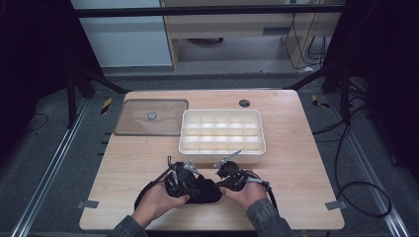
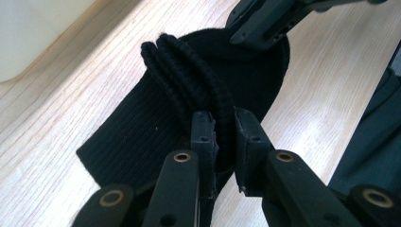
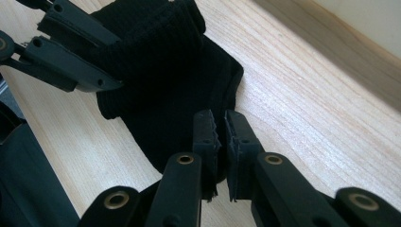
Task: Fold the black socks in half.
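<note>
Sock: black ribbed knit, lying flat, long axis left to right, lower centre of the wooden tabletop.
Fingers: left gripper clenched on the rolled cuff; right gripper clenched on the sock's edge.

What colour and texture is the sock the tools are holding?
Black, with a ribbed knit; the sock shows best in the left gripper view.

Sock's near end behind hand-held grippers
</note>
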Action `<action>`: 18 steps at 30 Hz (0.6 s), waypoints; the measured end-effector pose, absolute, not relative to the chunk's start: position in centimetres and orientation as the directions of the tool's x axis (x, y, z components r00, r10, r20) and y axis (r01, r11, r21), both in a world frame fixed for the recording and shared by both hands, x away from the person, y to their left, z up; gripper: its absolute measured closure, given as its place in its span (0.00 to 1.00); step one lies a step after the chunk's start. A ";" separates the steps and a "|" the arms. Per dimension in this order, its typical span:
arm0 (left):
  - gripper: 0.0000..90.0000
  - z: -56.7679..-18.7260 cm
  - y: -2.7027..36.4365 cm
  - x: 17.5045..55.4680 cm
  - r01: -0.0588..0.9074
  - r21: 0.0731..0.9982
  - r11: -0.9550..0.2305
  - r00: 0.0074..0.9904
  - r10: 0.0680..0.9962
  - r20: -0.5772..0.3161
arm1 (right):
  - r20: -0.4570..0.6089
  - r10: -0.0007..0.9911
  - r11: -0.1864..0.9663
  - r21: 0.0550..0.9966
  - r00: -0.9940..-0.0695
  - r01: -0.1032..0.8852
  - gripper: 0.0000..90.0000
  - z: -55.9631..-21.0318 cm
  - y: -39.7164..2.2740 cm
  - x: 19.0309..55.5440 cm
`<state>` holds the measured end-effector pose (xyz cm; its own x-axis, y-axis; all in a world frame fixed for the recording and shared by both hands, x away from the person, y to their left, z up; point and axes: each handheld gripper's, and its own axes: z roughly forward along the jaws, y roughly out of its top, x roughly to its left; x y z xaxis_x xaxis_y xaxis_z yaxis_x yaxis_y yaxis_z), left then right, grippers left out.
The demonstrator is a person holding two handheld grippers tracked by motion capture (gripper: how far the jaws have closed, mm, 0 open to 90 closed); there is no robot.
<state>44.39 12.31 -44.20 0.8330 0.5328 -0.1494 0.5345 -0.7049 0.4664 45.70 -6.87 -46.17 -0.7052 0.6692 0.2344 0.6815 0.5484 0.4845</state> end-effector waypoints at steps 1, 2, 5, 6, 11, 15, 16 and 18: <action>0.88 -44.2 12.2 44.4 0.539 0.475 -0.695 0.829 0.538 -0.154 | 0.237 0.670 0.547 0.484 -0.704 0.683 0.94 -46.2 -6.9 45.7; 0.87 -44.3 12.1 44.4 0.541 0.480 -0.691 0.828 0.539 -0.157 | 0.240 0.670 0.544 0.484 -0.702 0.685 0.94 -46.3 -7.0 45.7; 0.86 -44.5 11.8 44.3 0.549 0.488 -0.678 0.824 0.539 -0.177 | 0.253 0.674 0.533 0.484 -0.694 0.694 0.93 -46.5 -7.2 45.8; 0.85 -44.6 11.7 44.3 0.551 0.499 -0.669 0.823 0.535 -0.191 | 0.258 0.675 0.529 0.485 -0.692 0.696 0.93 -46.5 -7.2 45.8; 0.77 -44.1 11.7 44.1 0.559 0.525 -0.642 0.813 0.546 -0.199 | 0.262 0.674 0.526 0.487 -0.691 0.697 0.92 -46.4 -7.5 45.7; 0.71 -43.1 11.9 44.0 0.556 0.545 -0.628 0.811 0.553 -0.189 | 0.262 0.675 0.525 0.485 -0.690 0.699 0.91 -46.4 -7.6 45.6; 0.70 -43.1 11.9 44.0 0.556 0.545 -0.628 0.811 0.553 -0.189 | 0.261 0.673 0.528 0.486 -0.692 0.697 0.91 -46.4 -7.6 45.6; 0.69 -42.3 12.2 44.0 0.555 0.554 -0.620 0.807 0.563 -0.179 | 0.262 0.671 0.525 0.491 -0.693 0.695 0.91 -46.4 -7.7 45.5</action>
<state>44.03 12.21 -42.28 0.8071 0.5625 -0.1794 0.5554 -0.6201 0.5542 45.52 -7.70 -46.37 -0.6930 0.6715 0.2625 0.6950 0.5254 0.4908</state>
